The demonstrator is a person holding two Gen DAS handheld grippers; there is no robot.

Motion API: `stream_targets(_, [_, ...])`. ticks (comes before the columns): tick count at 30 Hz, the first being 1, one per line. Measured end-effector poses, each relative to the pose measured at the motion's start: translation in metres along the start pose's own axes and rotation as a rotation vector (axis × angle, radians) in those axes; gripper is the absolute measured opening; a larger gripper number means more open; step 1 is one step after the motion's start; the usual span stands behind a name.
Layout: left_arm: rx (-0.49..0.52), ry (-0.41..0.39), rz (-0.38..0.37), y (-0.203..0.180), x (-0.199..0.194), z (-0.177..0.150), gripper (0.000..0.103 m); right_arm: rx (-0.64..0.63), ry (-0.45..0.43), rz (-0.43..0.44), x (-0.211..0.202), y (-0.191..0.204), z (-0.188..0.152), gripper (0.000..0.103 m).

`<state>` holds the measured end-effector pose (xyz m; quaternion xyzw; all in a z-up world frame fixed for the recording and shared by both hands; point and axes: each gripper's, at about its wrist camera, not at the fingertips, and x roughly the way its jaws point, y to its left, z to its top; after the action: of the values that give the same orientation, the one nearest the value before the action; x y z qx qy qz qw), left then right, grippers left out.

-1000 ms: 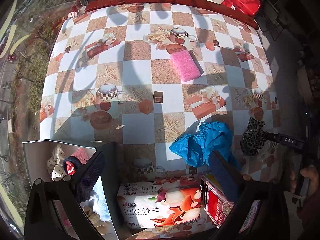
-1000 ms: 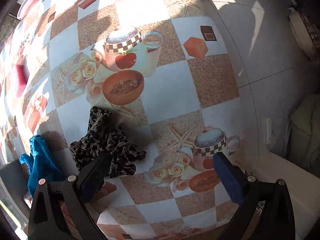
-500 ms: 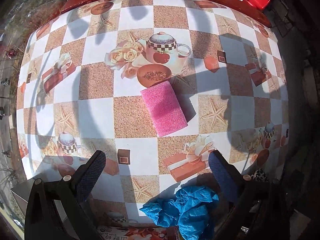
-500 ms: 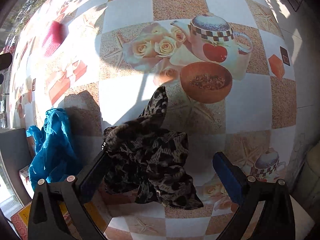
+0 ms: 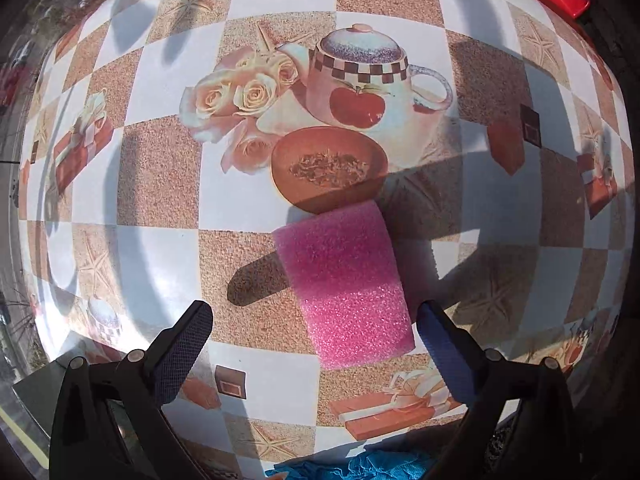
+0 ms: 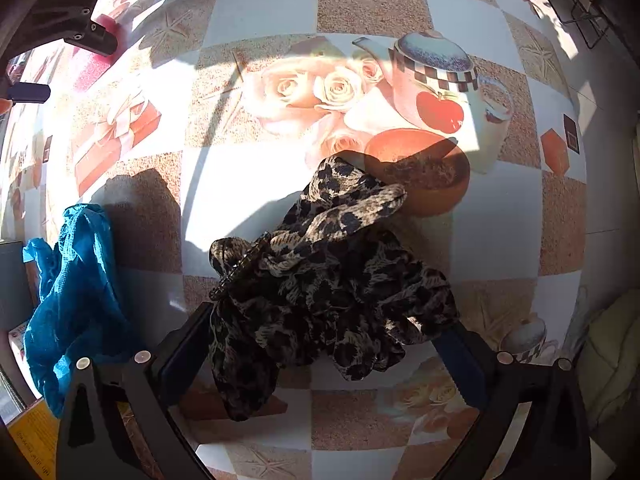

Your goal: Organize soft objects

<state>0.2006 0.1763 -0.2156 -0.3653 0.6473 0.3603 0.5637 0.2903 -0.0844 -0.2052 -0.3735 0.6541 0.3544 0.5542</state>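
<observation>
Left gripper [image 5: 312,330]: brought nearer, fingers spread, pink sponge [image 5: 344,280] now partly between them on the tablecloth [image 5: 160,184]. Right gripper [image 6: 328,344]: lowered, fingers spread around leopard-print cloth [image 6: 320,280].

- We can read no text, brand or number in the left wrist view.
- In the right wrist view, a yellow packet [image 6: 30,432] at the lower left edge carries dark print, too small and blurred for us to make out.
- Just above it, a white packet edge [image 6: 18,340] bears red marks we cannot decipher.
</observation>
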Motion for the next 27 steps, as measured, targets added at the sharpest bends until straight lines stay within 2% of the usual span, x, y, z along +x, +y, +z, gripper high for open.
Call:
stream_targets(4, [0.005, -0.012, 0.004, -0.008, 0.002, 0.001, 0.101, -0.038, -0.111, -0.052, -0.008, -0.003, 0.015, 0.103])
stream_targets(6, [0.013, -0.013, 0.004, -0.013, 0.001, 0.004, 0.099, -0.06, -0.103, -0.026, -0.006, 0.0, 0.019, 0.103])
stream_targets(7, [0.016, -0.017, -0.003, -0.016, -0.001, 0.005, 0.094, -0.062, -0.097, -0.019, -0.004, 0.0, 0.021, 0.101])
stream_targets(8, [0.02, -0.019, -0.022, -0.019, -0.002, 0.005, 0.091, -0.06, -0.098, -0.028, -0.003, -0.001, 0.022, 0.092])
stream_targets(9, [0.026, -0.023, -0.047, -0.021, -0.004, 0.004, 0.08, -0.058, -0.112, -0.033, -0.004, -0.002, 0.023, 0.089])
stream_targets(10, [0.038, -0.032, -0.053, -0.024, -0.007, 0.002, 0.068, -0.053, -0.124, -0.033, -0.005, -0.003, 0.023, 0.077])
stream_targets(11, [0.055, -0.043, -0.051, -0.03, -0.011, 0.001, 0.061, -0.051, -0.135, -0.033, -0.009, -0.004, 0.024, 0.061])
stream_targets(12, [0.074, -0.05, -0.046, -0.033, -0.015, 0.0, 0.051, -0.051, -0.14, -0.03, -0.012, -0.006, 0.025, 0.052])
stream_targets(13, [0.089, -0.06, -0.032, -0.036, -0.018, -0.001, 0.051, -0.045, -0.138, -0.018, -0.014, -0.008, 0.026, 0.042])
stream_targets(18, [0.164, -0.162, 0.005, -0.043, -0.046, -0.017, 0.051, 0.013, -0.158, 0.063, -0.03, -0.024, 0.025, 0.038])
stream_targets(22, [0.216, -0.232, 0.005, -0.039, -0.073, -0.033, 0.051, 0.051, -0.174, 0.083, -0.043, -0.035, 0.018, 0.038])
stream_targets(27, [0.259, -0.3, 0.009, -0.024, -0.1, -0.072, 0.051, 0.097, -0.189, 0.103, -0.064, -0.049, 0.012, 0.038])
